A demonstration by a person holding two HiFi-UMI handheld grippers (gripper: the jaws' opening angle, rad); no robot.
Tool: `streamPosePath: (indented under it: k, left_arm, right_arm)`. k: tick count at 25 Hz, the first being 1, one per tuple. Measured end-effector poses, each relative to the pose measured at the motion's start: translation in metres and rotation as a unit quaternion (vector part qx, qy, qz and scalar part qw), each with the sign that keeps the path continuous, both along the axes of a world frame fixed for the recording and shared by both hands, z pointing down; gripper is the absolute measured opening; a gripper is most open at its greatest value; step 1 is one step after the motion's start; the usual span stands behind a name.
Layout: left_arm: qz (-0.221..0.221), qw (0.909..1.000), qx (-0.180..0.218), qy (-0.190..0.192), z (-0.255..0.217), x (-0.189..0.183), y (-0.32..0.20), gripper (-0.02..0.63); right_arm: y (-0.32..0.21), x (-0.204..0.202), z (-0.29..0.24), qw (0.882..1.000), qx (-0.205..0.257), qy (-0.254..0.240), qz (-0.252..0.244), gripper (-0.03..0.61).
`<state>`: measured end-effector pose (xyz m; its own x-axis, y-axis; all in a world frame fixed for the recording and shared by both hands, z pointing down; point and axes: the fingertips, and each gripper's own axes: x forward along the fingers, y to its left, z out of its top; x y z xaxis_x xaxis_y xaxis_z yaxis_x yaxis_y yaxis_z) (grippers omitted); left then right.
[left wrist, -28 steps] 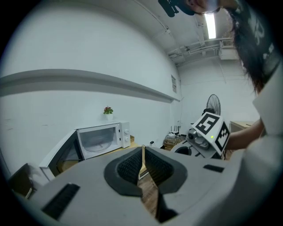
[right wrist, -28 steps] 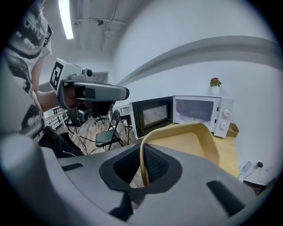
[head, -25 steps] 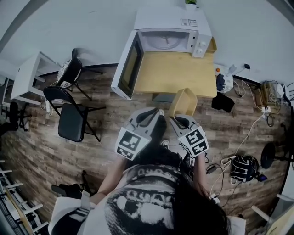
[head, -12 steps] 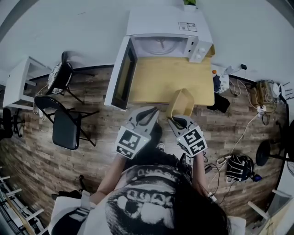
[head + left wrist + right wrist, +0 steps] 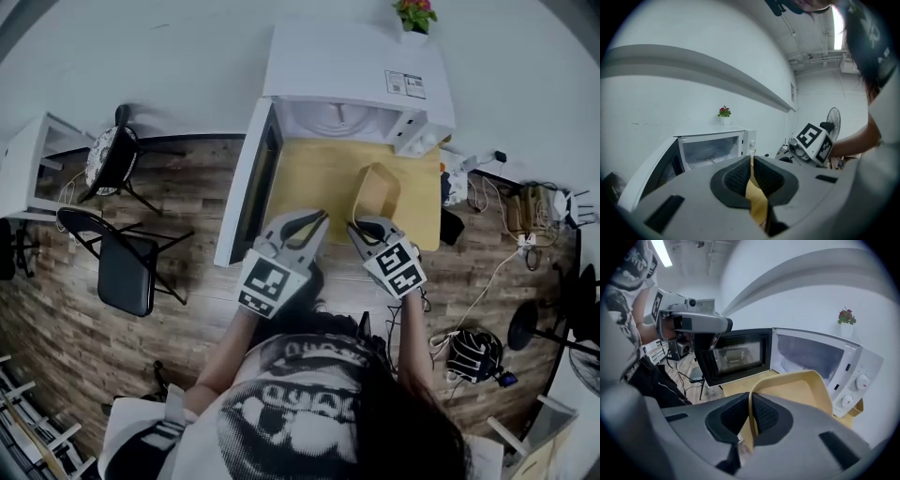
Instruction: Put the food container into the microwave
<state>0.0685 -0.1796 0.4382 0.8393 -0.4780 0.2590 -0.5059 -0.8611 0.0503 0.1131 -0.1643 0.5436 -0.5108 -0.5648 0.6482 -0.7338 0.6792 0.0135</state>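
Note:
The white microwave (image 5: pixel 347 70) stands at the back of a wooden table (image 5: pixel 314 173), its door (image 5: pixel 251 192) swung open to the left and its cavity (image 5: pixel 337 117) bare. My right gripper (image 5: pixel 367 225) is shut on the near rim of a tilted yellow food container (image 5: pixel 375 190), held above the table in front of the cavity. From the right gripper view the container (image 5: pixel 797 390) sits before the microwave (image 5: pixel 820 357) and the dark door (image 5: pixel 736 355). My left gripper (image 5: pixel 314 223) hovers beside it, shut and holding nothing; its own view faces the microwave (image 5: pixel 715 147).
A potted plant (image 5: pixel 414 14) tops the microwave. Two black chairs (image 5: pixel 127 272) (image 5: pixel 112 159) and a white desk (image 5: pixel 23 169) stand at the left. Cables and a bag (image 5: pixel 473 352) lie on the floor at the right. A fan (image 5: pixel 833 119) stands further right.
Both grippers and the person have moved toward the microwave. The yellow container, earlier at the table's front edge, now hangs over the tabletop nearer the cavity.

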Motion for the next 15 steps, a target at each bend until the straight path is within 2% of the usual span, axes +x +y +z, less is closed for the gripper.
streamPosePath:
  k: [6, 15]
  left_arm:
    - [0.006, 0.9999, -0.007, 0.006, 0.003, 0.005, -0.027, 0.017]
    - [-0.005, 0.9999, -0.010, 0.013, 0.000, -0.003, -0.060, 0.017]
  right_arm:
    - [-0.048, 0.007, 0.020, 0.994, -0.020, 0.076, -0.078, 0.020]
    - [-0.117, -0.003, 0.044, 0.969, -0.021, 0.159, -0.186, 0.021]
